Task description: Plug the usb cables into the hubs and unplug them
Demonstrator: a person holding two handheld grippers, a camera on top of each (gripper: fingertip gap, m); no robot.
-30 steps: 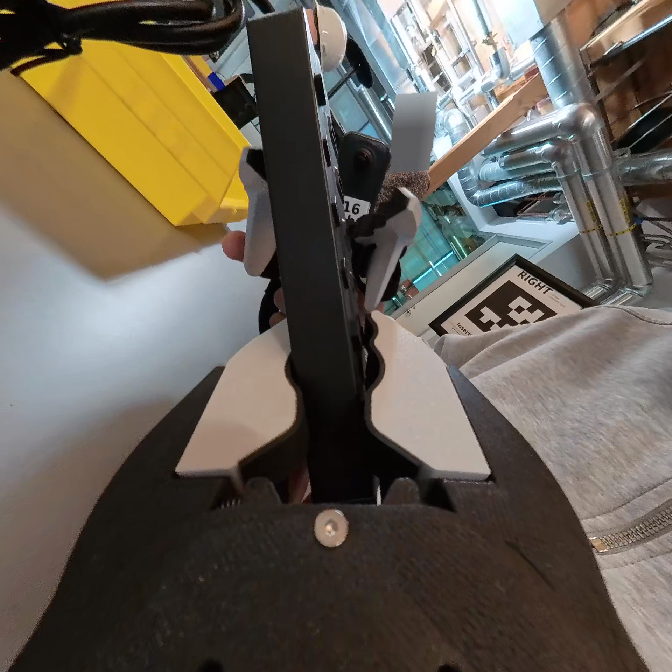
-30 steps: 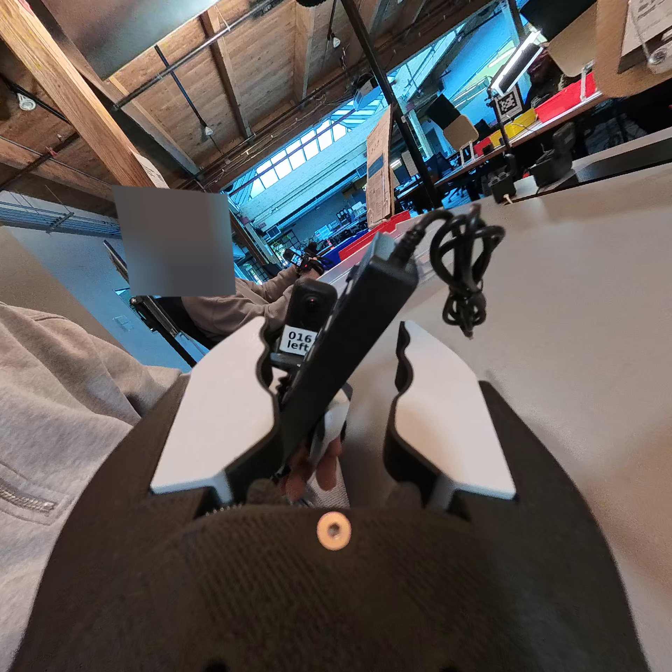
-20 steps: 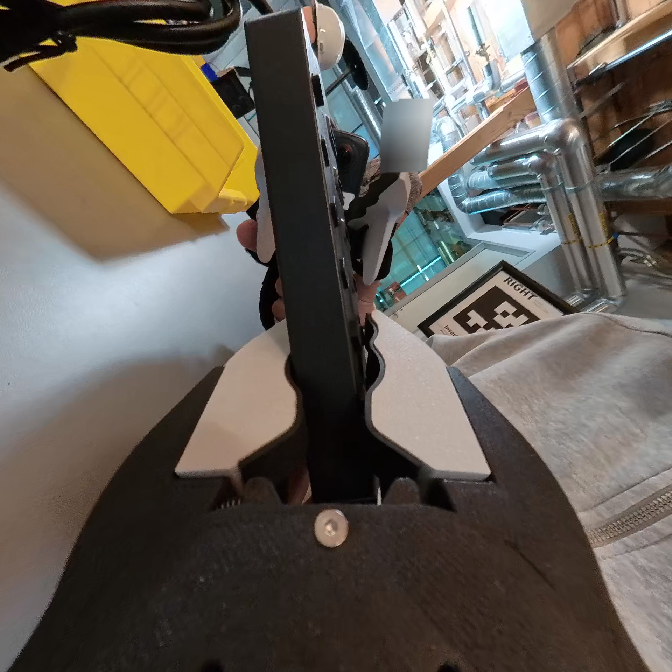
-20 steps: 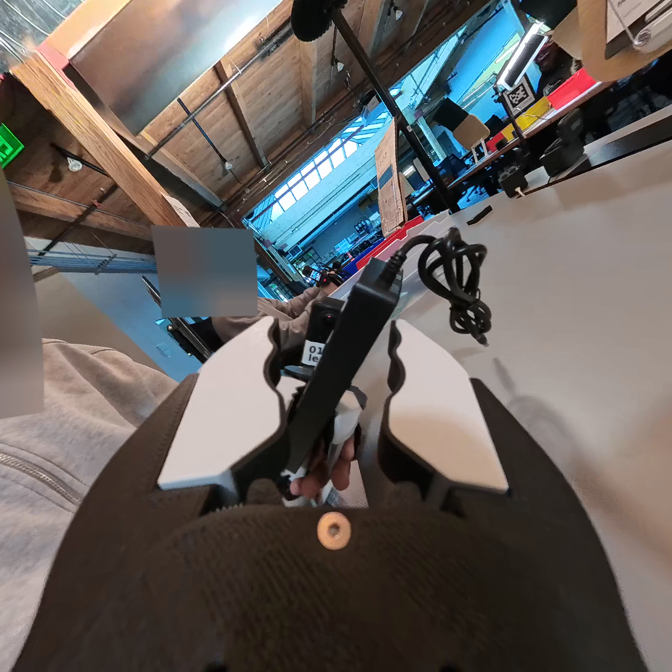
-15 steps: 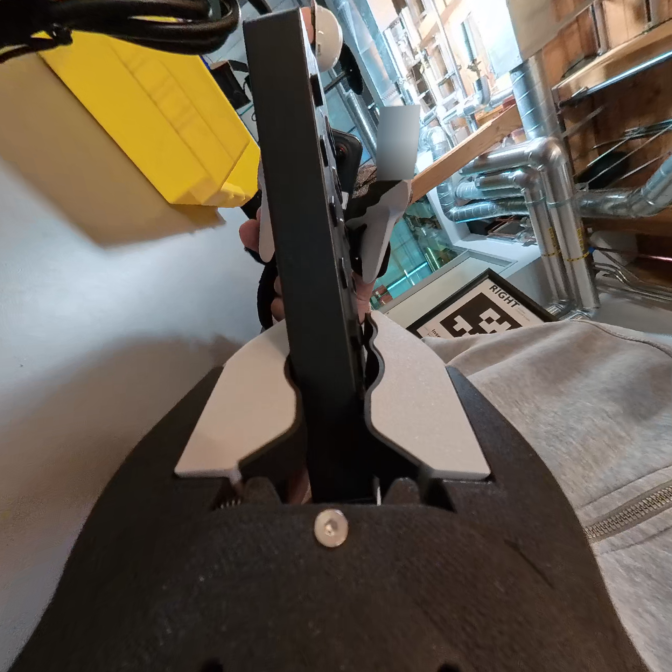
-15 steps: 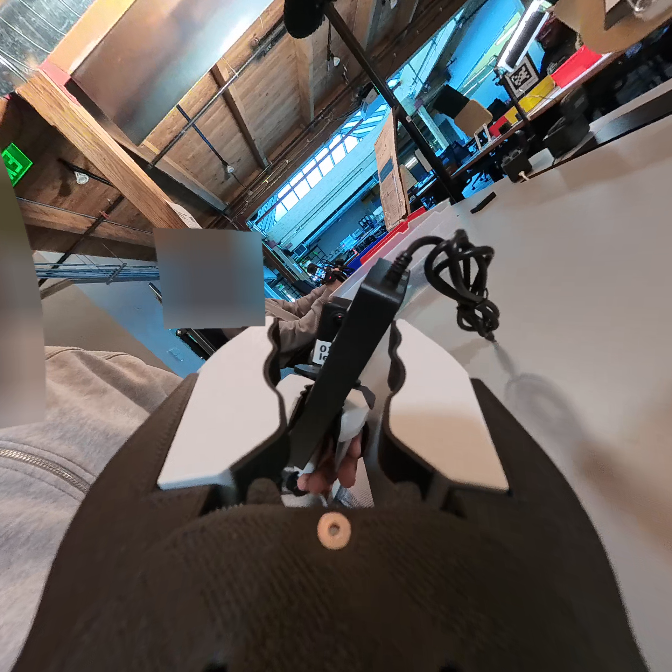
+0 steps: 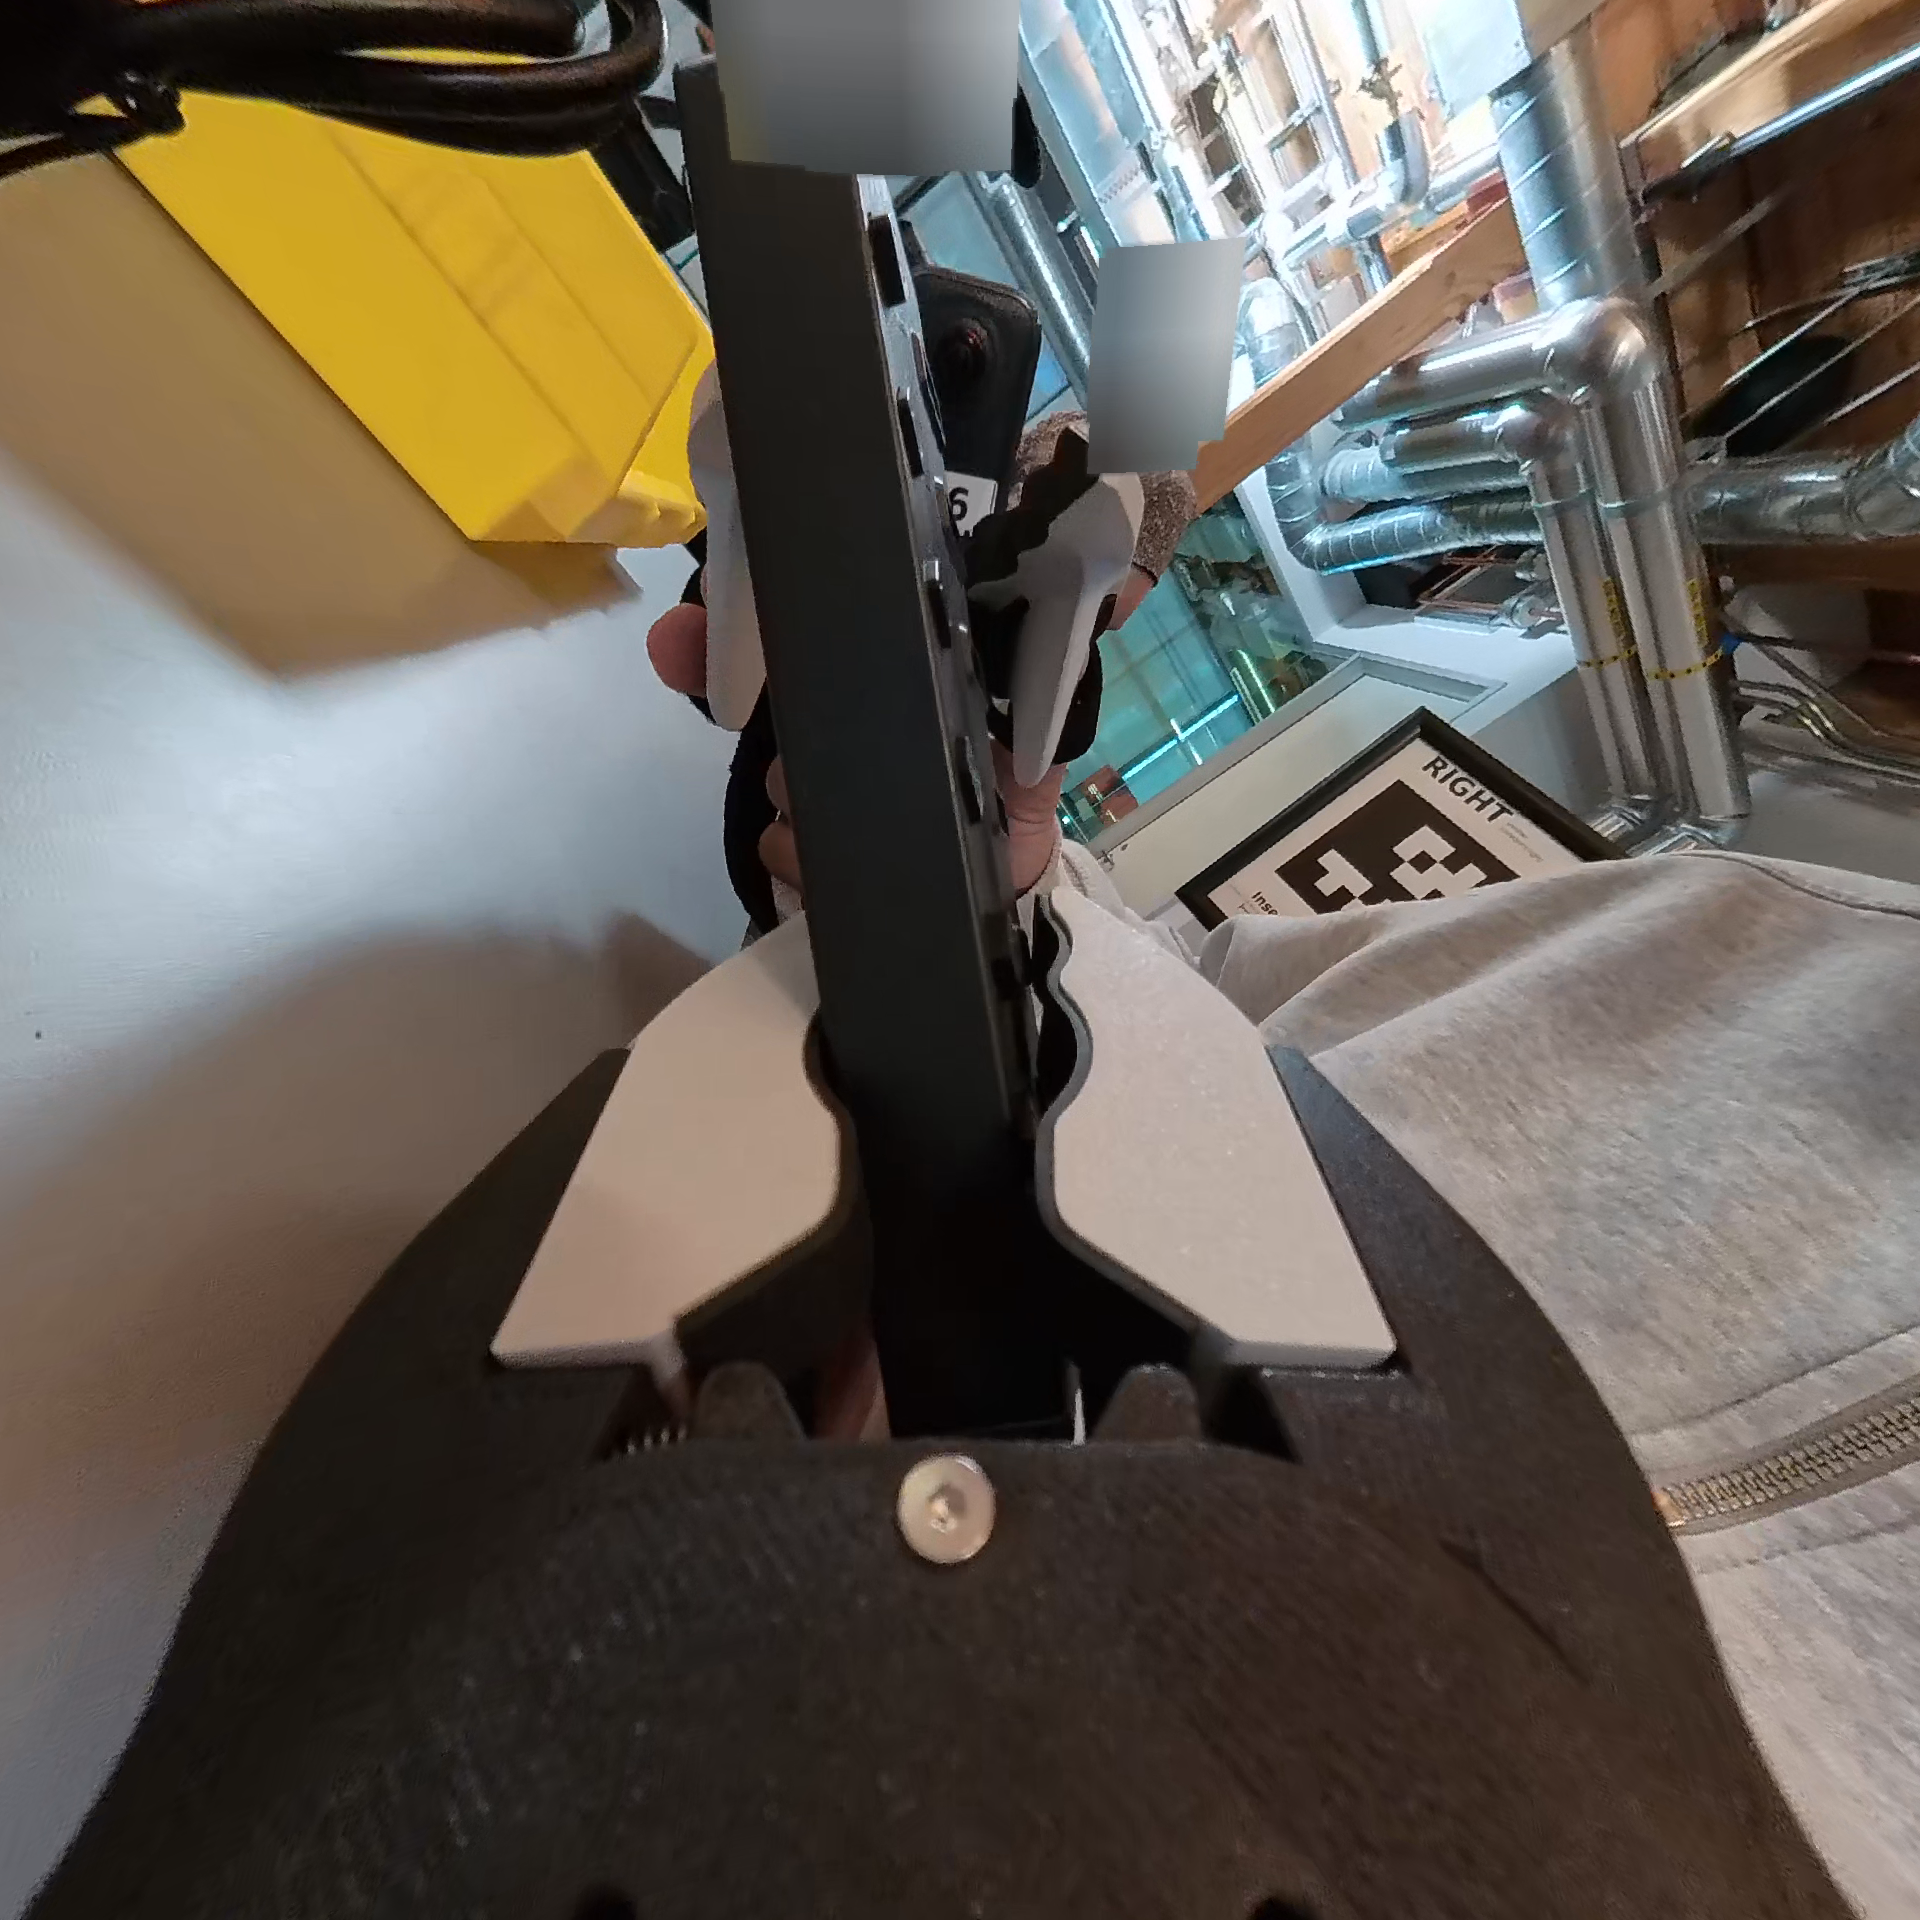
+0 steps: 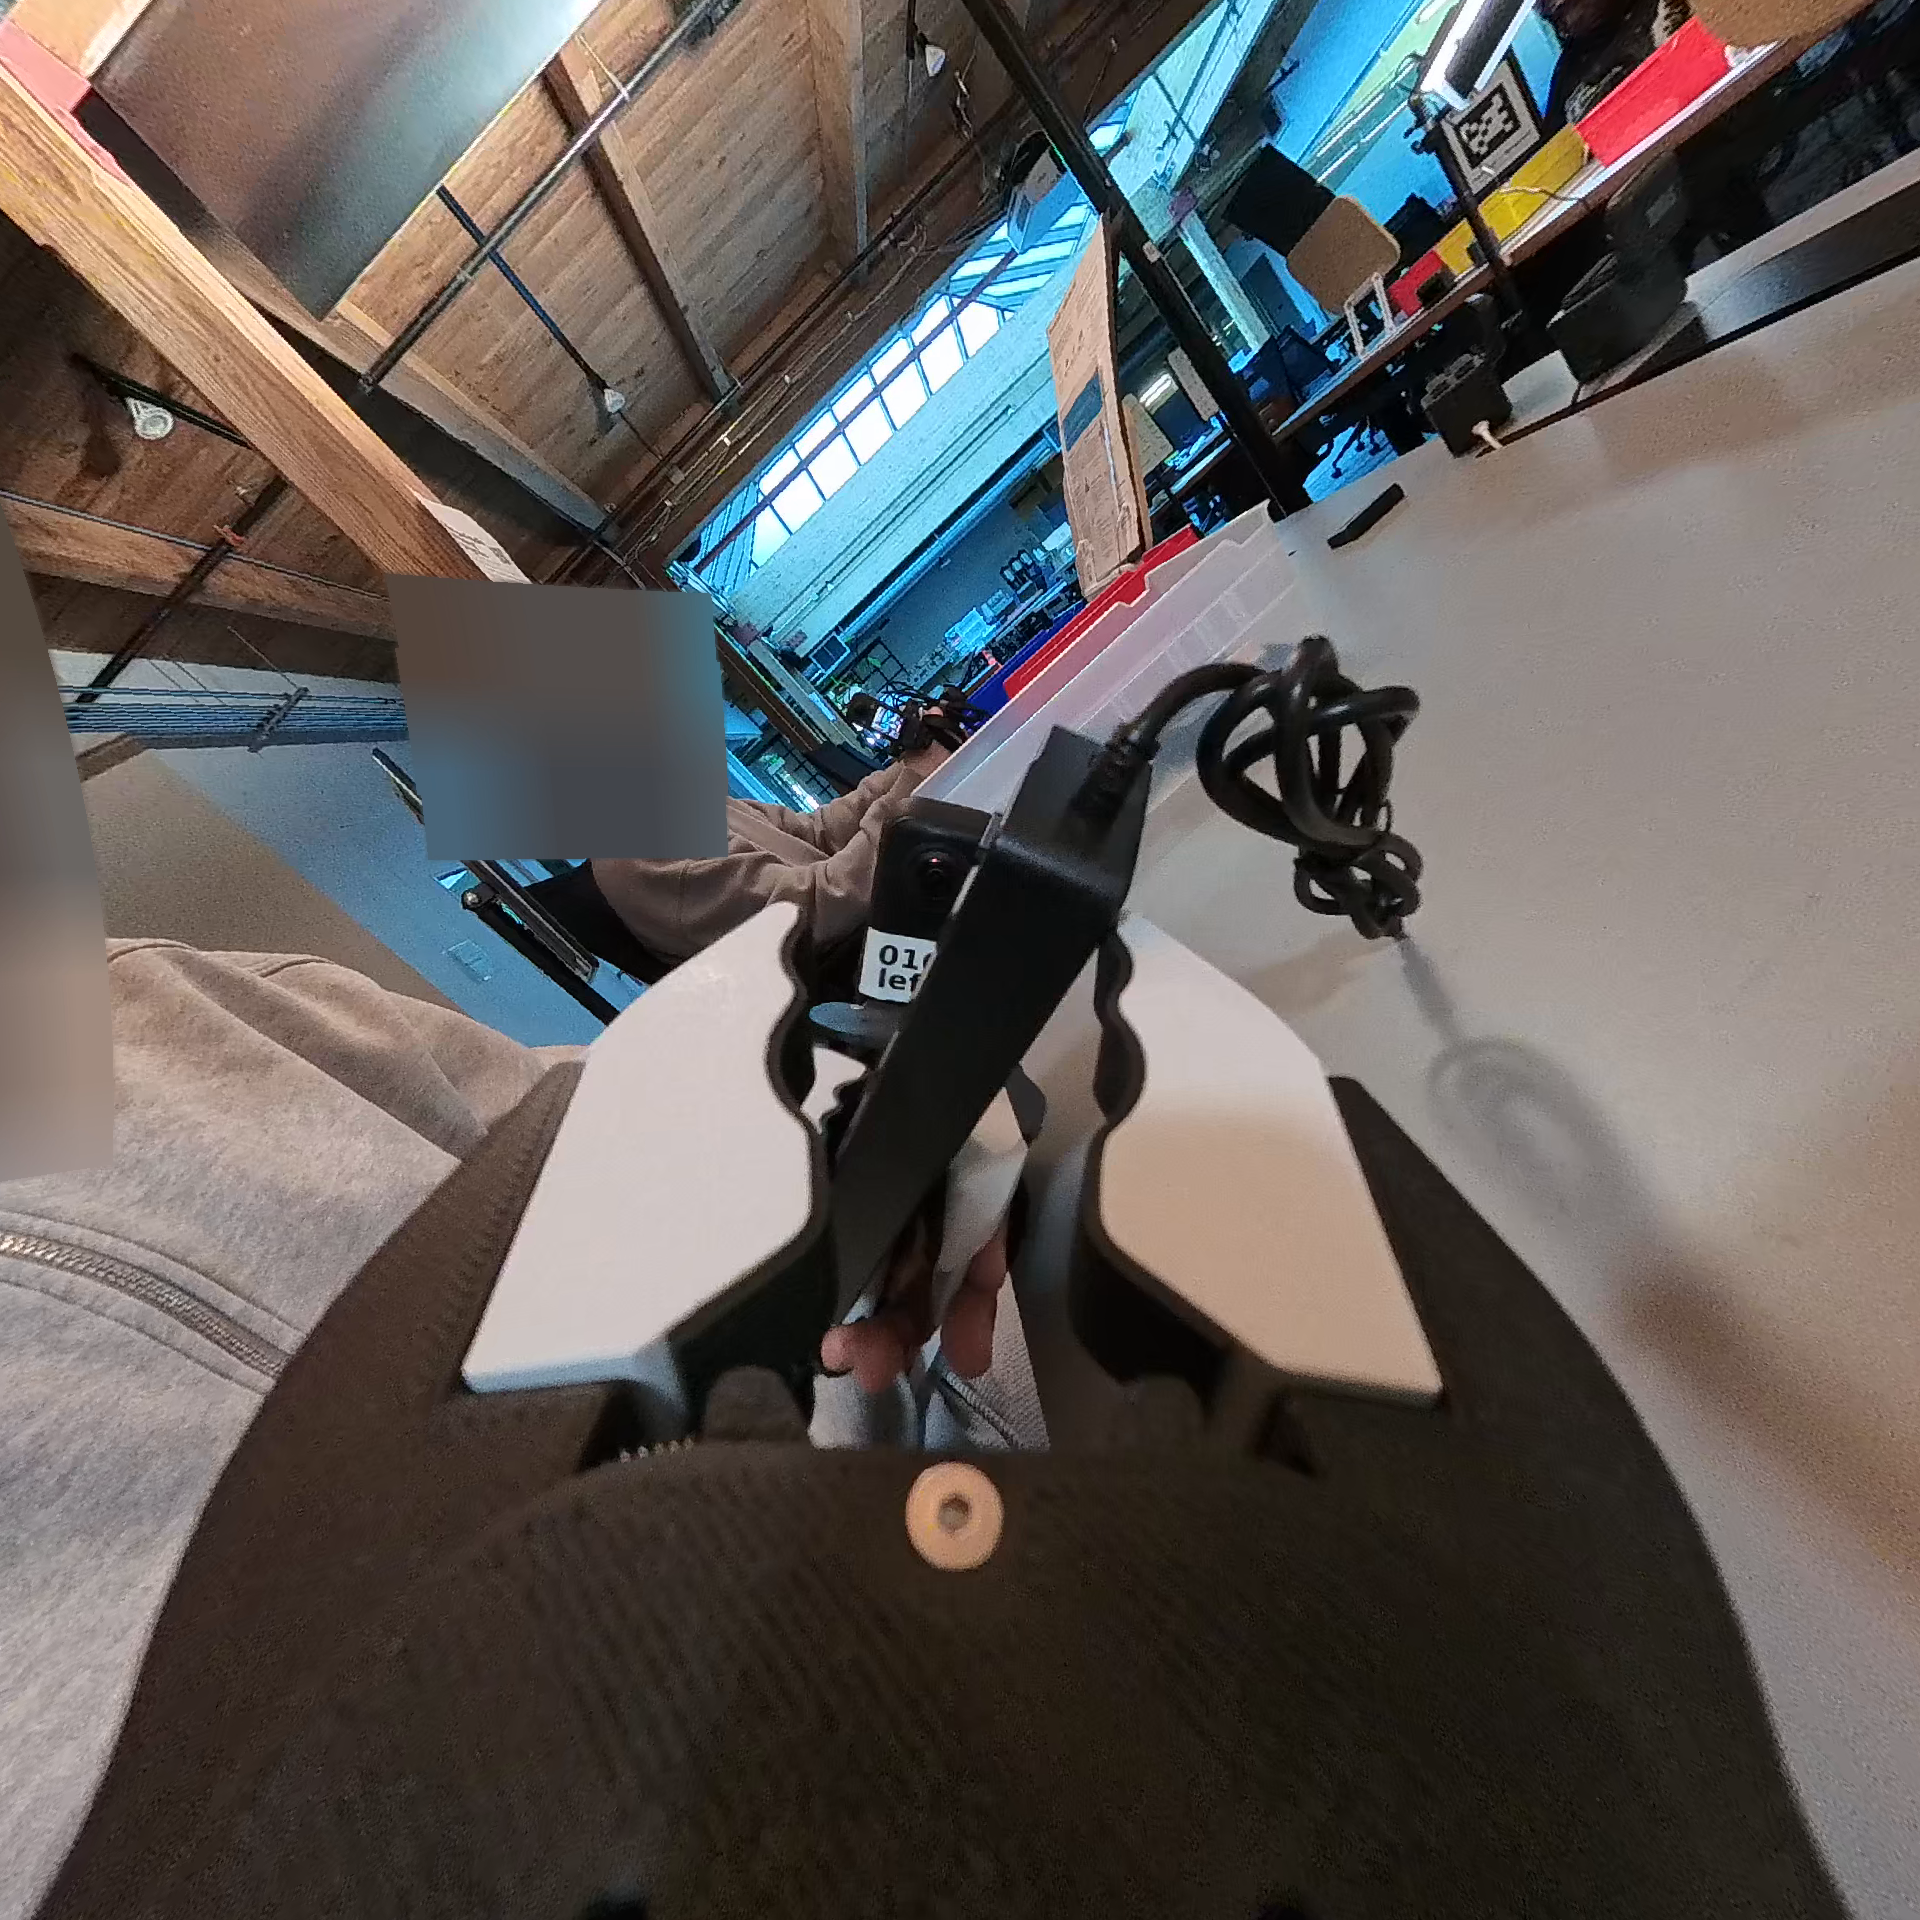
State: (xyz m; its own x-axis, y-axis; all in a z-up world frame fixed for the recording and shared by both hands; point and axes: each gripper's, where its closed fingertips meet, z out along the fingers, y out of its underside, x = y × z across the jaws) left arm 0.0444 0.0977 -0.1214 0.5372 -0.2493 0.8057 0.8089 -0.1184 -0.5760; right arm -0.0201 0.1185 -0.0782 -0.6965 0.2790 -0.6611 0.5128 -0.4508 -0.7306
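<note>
Left hand-held gripper (image 7: 940, 1049) is clamped on the lower end of the black usb hub (image 7: 831, 644), held upright above the white worktop (image 7: 260, 831). Right hand-held gripper (image 8: 951, 1049) straddles the hub's middle, fingers part-open, not clearly squeezing. The hub's own bundled cable (image 8: 1309, 769) dangles from the top. Looks like repositioning or handover before plugging; next needs a firm regrip with ports exposed.
</note>
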